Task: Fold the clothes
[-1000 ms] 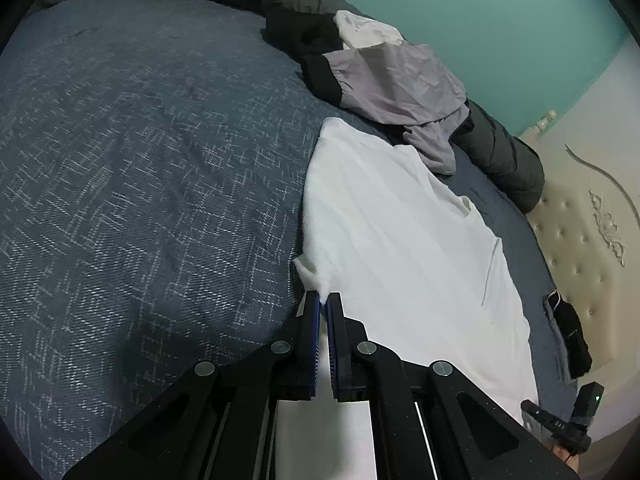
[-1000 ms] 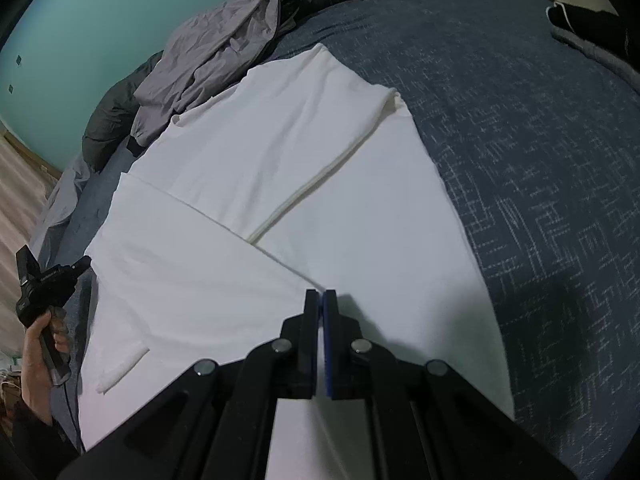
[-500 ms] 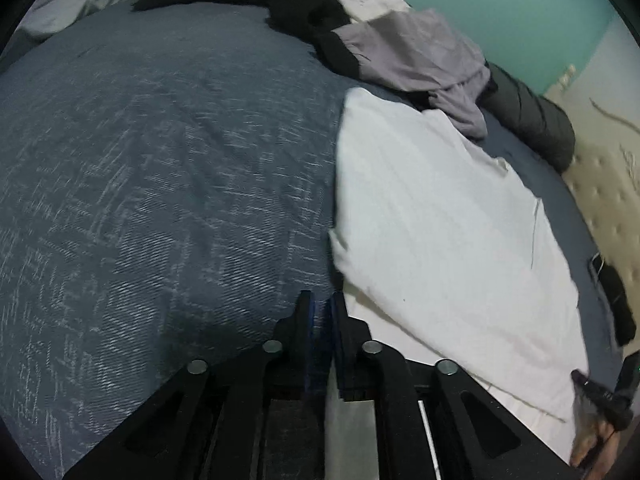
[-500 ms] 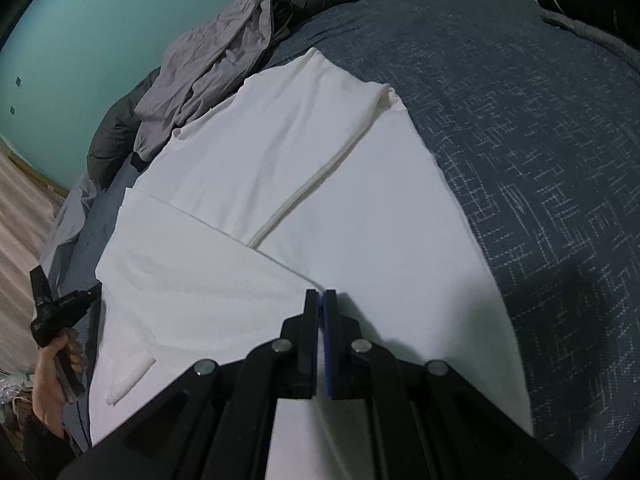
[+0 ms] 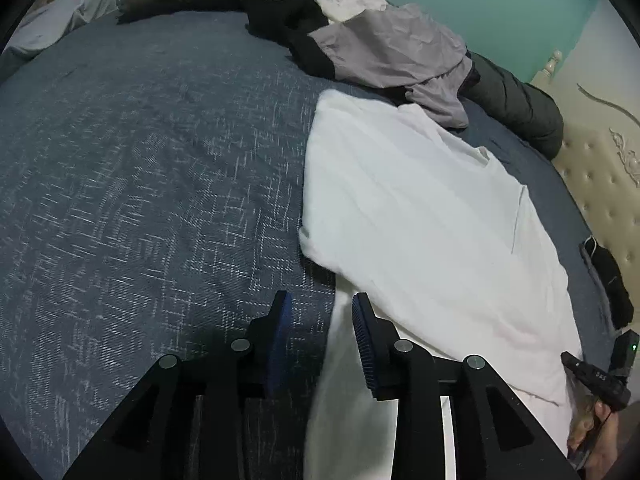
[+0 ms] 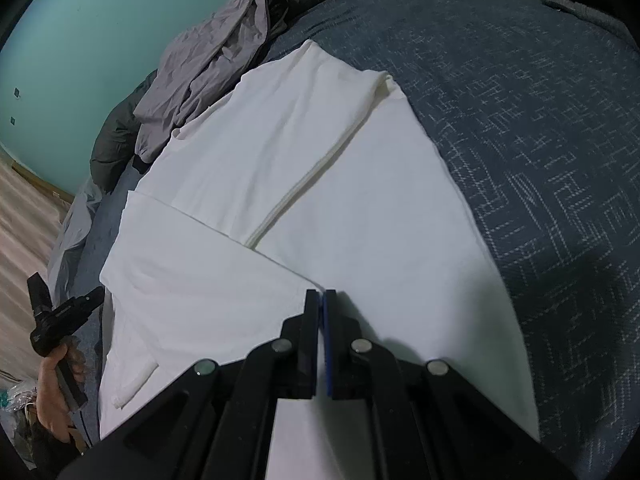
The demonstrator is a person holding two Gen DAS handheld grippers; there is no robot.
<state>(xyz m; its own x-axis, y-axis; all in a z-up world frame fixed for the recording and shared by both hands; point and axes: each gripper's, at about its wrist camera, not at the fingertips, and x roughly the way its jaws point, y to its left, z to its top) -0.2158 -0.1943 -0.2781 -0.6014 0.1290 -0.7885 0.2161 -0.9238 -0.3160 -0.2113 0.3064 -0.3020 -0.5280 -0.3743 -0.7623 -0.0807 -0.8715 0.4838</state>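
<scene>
Two tongs: left (image 5: 322,312) just opening, right (image 6: 321,300) pinching folded white shirt (image 6: 280,184).

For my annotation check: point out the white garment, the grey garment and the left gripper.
white garment (image 6: 400,208): right wrist view, flat folded panel.
grey garment (image 5: 396,46): left wrist view, crumpled middle of the fabric.
left gripper (image 5: 322,302): left wrist view, midway between the parted fingertips.

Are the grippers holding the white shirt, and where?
The right gripper pinches the white shirt at a folded corner. The left gripper has just been opening and holds nothing.
</scene>
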